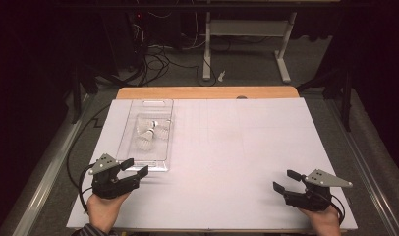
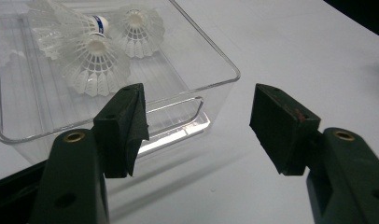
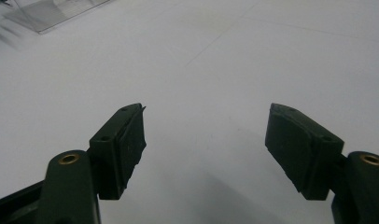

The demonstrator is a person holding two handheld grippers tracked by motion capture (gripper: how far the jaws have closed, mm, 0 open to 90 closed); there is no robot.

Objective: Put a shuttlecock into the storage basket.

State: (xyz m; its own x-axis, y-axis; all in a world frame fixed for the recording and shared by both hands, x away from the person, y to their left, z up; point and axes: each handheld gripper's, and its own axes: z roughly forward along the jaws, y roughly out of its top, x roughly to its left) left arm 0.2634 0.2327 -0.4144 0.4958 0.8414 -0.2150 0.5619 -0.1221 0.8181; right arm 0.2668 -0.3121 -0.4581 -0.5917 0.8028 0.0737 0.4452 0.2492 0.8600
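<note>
Low over the table: left claw agape beside the shuttlecock tray, right claw agape, both empty.

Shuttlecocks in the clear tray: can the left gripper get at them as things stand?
Probably yes. The left gripper is open at the near end of the clear tray, which has no lid, and the shuttlecocks lie uncovered; it would have to clear the wall.
</note>
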